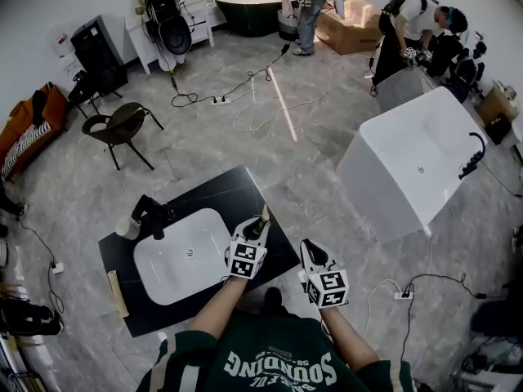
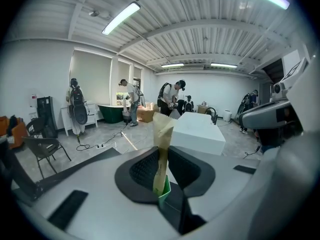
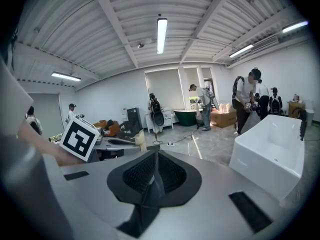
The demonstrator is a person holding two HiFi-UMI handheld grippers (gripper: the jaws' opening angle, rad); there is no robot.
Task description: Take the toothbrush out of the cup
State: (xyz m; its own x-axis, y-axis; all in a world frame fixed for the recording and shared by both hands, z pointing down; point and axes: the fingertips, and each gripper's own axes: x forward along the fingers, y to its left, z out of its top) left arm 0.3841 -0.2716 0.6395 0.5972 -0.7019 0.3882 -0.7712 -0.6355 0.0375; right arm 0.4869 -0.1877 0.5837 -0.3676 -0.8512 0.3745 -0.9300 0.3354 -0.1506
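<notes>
A toothbrush (image 2: 161, 154) with a green handle and a tan paper sleeve over its head stands upright between the pads of my left gripper (image 2: 162, 184), which is shut on it. In the head view the toothbrush (image 1: 264, 216) rises from the left gripper (image 1: 258, 229) over the right end of the black counter (image 1: 237, 190). A pale cup (image 1: 127, 228) stands at the counter's far left, beside the black faucet (image 1: 154, 215), well apart from the brush. My right gripper (image 1: 310, 250) hangs off the counter's right edge; its jaws (image 3: 155, 176) are shut with nothing between them.
A white basin (image 1: 176, 256) is set into the counter. A wooden piece (image 1: 118, 294) lies at the counter's front left. A white bathtub (image 1: 417, 166) stands to the right and a chair (image 1: 122, 129) to the back left. Cables cross the floor and people stand at the back.
</notes>
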